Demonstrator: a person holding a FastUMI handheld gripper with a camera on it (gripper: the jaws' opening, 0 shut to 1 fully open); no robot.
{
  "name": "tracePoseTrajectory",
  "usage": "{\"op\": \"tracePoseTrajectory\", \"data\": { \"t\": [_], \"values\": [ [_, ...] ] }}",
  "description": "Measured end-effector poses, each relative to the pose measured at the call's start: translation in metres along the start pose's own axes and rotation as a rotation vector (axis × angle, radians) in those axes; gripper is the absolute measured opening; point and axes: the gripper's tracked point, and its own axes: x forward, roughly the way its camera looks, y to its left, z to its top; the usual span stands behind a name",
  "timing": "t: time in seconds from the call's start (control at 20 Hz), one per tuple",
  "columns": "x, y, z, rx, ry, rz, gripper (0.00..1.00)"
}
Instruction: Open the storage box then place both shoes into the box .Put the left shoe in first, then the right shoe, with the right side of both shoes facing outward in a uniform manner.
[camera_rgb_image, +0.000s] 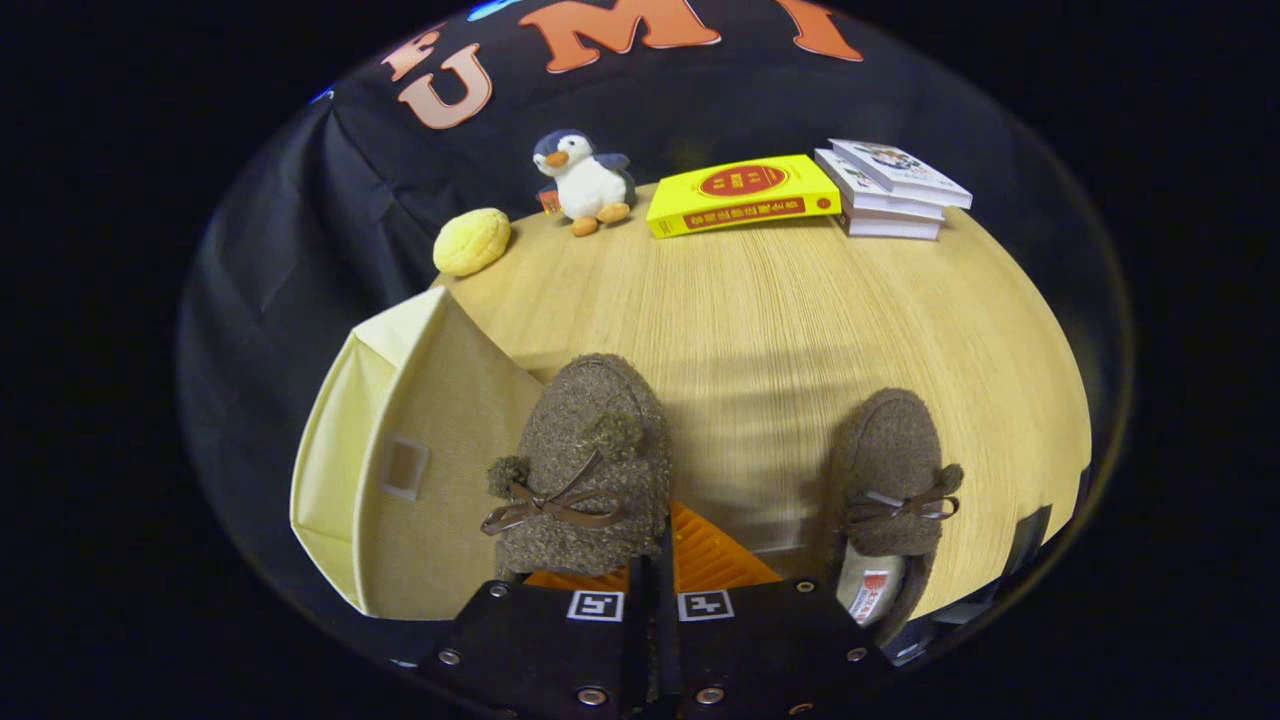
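Pale wooden tabletop (760, 330) inside a booth hung with black cloth.

Nearest, at 6 o'clock: gripper (652, 575), fingers drawn almost together, seemingly pinched on the inner side wall of a fuzzy brown shoe (585, 470), with brown pile showing in the narrow slit between them. Two square black-and-white markers (595, 605) on the finger blocks, carrying no readable words.

Held shoe just ahead at 11 o'clock, toe pointing away, with a thin bow and two pompoms on top. Likely light, soft and floppy, with pile that gives under pressure. Firmest hold probably at the collar or side wall, not the bow or pompoms. Left or right foot not clear from here.

Second shoe (890, 470) on the table at 2 o'clock from the fingers, well apart from the first, also toe away. Red-and-white label (873, 592) on its insole, too small to read.

Storage box (440, 470) at 10 o'clock, just beside the held shoe: pale yellow fabric, soft-sided, small window pocket on the facing panel, apparently not yet open. Probably easy to push around or dent.

Far edge of the table, 11 to 1 o'clock: round yellow bun-like toy (472, 241), plush penguin (585, 185), yellow book (742, 193) with a red oval and lettering too small to make out, then a stack of white books (893, 188).
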Motion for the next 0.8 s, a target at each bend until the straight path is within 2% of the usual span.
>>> {"op": "tracePoseTrajectory", "data": {
  "t": [0.25,0.4,0.55,0.8],
  "values": [
    [-0.045,0.055,0.042,0.002,-0.066,0.019,0.05],
    [-0.056,0.095,0.058,-0.009,-0.083,0.041,0.05],
    [-0.043,0.135,0.059,-0.018,-0.059,0.044,0.05],
    [0.006,0.192,0.039,-0.009,0.043,0.018,0.05]
  ]
}}
